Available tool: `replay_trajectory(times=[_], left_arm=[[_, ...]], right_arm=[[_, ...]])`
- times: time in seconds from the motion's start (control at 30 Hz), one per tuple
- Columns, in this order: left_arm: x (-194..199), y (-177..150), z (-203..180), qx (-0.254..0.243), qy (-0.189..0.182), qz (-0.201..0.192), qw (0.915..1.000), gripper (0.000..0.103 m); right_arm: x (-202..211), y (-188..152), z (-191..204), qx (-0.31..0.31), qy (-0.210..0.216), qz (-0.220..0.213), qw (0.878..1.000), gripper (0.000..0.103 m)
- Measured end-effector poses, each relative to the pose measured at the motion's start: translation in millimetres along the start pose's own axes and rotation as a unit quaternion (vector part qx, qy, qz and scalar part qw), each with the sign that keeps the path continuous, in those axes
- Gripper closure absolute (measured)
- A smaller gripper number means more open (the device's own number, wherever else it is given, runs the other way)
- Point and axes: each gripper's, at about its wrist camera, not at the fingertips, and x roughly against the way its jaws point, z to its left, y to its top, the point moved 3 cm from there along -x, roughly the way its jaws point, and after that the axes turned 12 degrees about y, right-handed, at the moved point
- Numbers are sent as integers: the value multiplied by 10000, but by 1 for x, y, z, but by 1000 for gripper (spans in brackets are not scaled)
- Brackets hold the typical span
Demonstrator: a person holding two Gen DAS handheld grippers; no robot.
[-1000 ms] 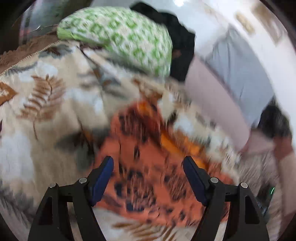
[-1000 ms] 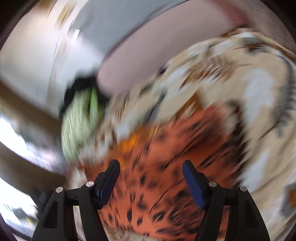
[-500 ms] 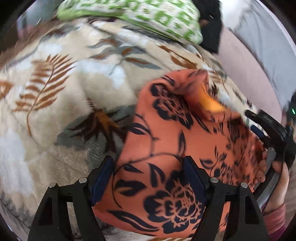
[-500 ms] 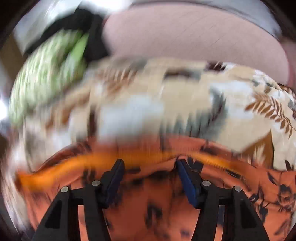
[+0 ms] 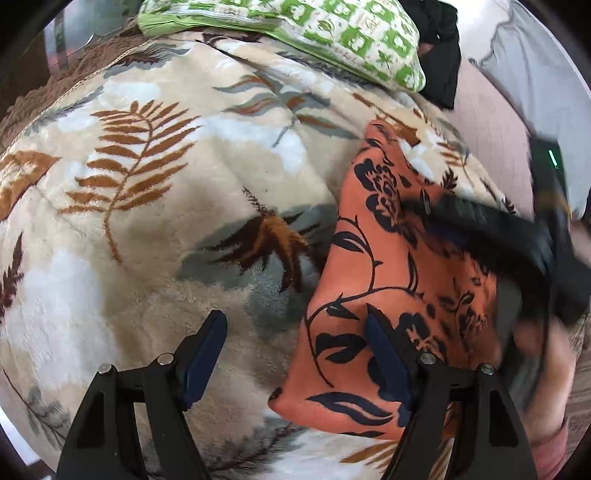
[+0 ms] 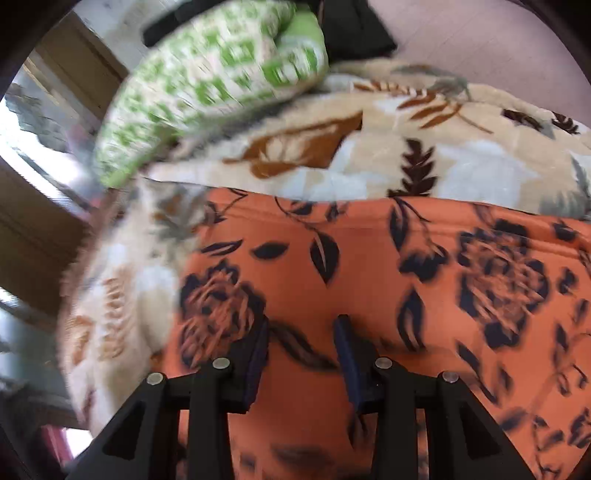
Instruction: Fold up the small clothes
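Note:
An orange garment with black flowers [image 5: 388, 280] lies flat on a leaf-patterned blanket [image 5: 147, 166]. My left gripper [image 5: 295, 350] is open just above the garment's left edge. One finger is over the cloth and the other over the blanket. My right gripper [image 6: 301, 354] hovers low over the same orange garment [image 6: 369, 266]. Its jaws are closing, the cloth lies under the gap, and the pads do not pinch it. In the left wrist view one of its black fingers [image 5: 461, 218] shows as a blur across the garment, with a hand [image 5: 546, 369] behind it.
A green-and-white patterned pillow [image 5: 332, 33] [image 6: 214, 85] lies at the far end of the blanket, with dark clothing [image 5: 439, 55] beside it. A pink sheet [image 5: 491, 122] runs along the right. A window with a wooden frame [image 6: 44, 147] is beyond the bed.
The orange garment now lies flatter and further right in the left wrist view. My right gripper swept sideways over it and its jaws narrowed. My left gripper sank toward the blanket.

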Motion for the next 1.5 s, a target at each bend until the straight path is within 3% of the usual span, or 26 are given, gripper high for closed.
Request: replay_trajectory(times=[0.07, 0.13, 0.2, 0.27, 0.4, 0.57, 0.6, 0.67, 0.8, 0.93, 1.03, 1.13, 1.2, 1.33, 1.4, 1.47, 1.5], left_arm=[[-4, 5, -3, -98, 120, -67, 9999, 25], [-4, 7, -6, -99, 231, -115, 9996, 25], [2, 9, -9, -44, 271, -220, 9994, 25], [11, 11, -18, -87, 207, -438, 9988, 25], [21, 1, -46, -601, 258, -717, 9953, 25], [-10, -10, -58, -1013, 471, -292, 9933, 21], [-12, -9, -55, -928, 463, -257, 9943, 17], [-12, -4, -51, -787, 373, -162, 9961, 17], [6, -2, -43, -620, 395, -418, 9964, 17], [20, -15, -58, -936, 29, -520, 9942, 17], [22, -28, -71, -1347, 413, -744, 9872, 17], [5, -32, -72, -1511, 620, -611, 9847, 14], [3, -31, -62, -1296, 476, -423, 9895, 14], [32, -34, -29, -677, 305, -567, 9956, 14], [46, -36, -11, -284, 27, -572, 9980, 14], [56, -44, 5, -46, -204, -553, 9982, 14], [60, -50, 13, 32, -239, -582, 9980, 14]], right_arm=[[-11, 16, -2, 20, -154, -208, 9997, 63], [-8, 26, -11, -421, 9, -247, 9988, 63], [18, 29, -16, -554, -14, -479, 9973, 63], [57, 31, -29, -318, -360, -977, 9941, 63], [130, 15, -123, -893, -1308, -1159, 9805, 64], [201, -20, -255, -1974, -2156, -1274, 9478, 66], [205, -29, -279, -2245, -2174, -1216, 9421, 66], [220, -44, -303, -2620, -1424, -1596, 9411, 68], [260, -60, -280, -2425, -1132, -2104, 9403, 66], [284, -97, -218, -1650, -759, -2061, 9615, 66], [287, -134, -193, -1486, -619, -1974, 9670, 66], [265, -172, -201, -1769, -789, -1671, 9667, 66], [247, -195, -218, -2159, -768, -1363, 9638, 65], [266, -206, -206, -2206, -486, -1536, 9620, 65], [284, -217, -199, -2326, -83, -1942, 9530, 63], [299, -233, -197, -2481, 166, -2207, 9431, 40], [306, -244, -197, -2555, 255, -2408, 9360, 40]])
